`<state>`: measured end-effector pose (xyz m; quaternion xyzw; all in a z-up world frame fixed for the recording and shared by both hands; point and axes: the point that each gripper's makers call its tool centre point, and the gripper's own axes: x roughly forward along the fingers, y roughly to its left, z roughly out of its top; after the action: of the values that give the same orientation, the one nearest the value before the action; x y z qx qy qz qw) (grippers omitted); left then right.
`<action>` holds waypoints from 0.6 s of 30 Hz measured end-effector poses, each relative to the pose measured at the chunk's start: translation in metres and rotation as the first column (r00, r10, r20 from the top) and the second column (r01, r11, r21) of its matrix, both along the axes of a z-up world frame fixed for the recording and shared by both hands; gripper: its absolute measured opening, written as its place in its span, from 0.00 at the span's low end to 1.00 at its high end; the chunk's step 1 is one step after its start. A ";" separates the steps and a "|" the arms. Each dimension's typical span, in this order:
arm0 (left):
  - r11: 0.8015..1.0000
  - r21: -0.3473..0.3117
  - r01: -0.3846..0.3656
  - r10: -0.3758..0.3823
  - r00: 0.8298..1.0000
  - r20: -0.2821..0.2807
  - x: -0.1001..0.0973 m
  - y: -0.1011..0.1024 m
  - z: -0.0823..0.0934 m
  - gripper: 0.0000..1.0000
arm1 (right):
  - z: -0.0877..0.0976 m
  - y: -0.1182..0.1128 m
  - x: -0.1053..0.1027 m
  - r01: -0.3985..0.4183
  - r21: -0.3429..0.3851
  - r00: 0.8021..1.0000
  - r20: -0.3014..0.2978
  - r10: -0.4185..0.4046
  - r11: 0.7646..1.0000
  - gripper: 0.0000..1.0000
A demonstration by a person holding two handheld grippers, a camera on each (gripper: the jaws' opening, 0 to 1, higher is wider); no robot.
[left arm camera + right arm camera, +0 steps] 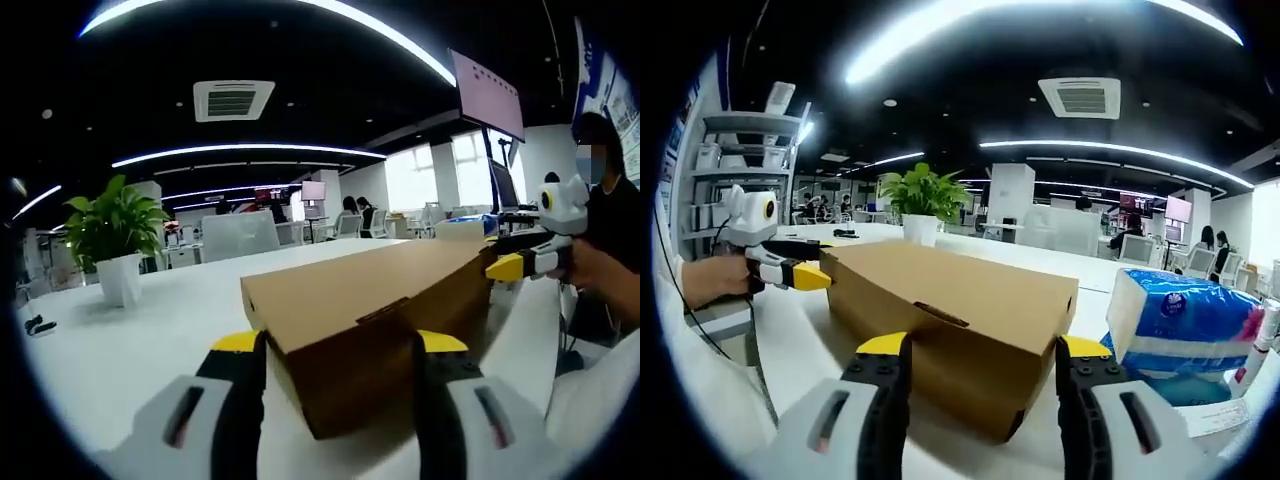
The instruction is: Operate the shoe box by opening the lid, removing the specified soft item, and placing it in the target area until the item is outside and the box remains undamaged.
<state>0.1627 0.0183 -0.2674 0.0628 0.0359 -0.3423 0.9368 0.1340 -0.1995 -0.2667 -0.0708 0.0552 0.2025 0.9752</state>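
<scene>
Evidently both tools bracket the closed shoe box (370,320) endwise, left tool (340,375) and right tool (980,380) spread wide; lifting the lid gently should avoid creasing the cardboard.

— Where does the shoe box (370,315) sit?
— On the table (150,320), with the left gripper (340,345) at one end, a jaw on each side, and the right gripper (982,350) likewise at the opposite end (each one appears at the box's far end in the other's view).
— And around it?
— A potted plant (115,235) stands on the table beyond the box. In the right gripper view a tissue pack (1175,325) lies just right of the box.
</scene>
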 end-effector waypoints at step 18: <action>1.000 0.024 0.014 -0.014 1.000 -0.002 -0.013 -0.004 -0.001 0.62 | -0.001 -0.001 -0.009 -0.003 -0.017 1.000 -0.009 0.003 1.000 0.59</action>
<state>0.1494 0.0138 -0.2684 0.0741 0.0405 -0.3484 0.9335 0.1249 -0.2009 -0.2677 -0.0781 0.0612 0.2040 0.9739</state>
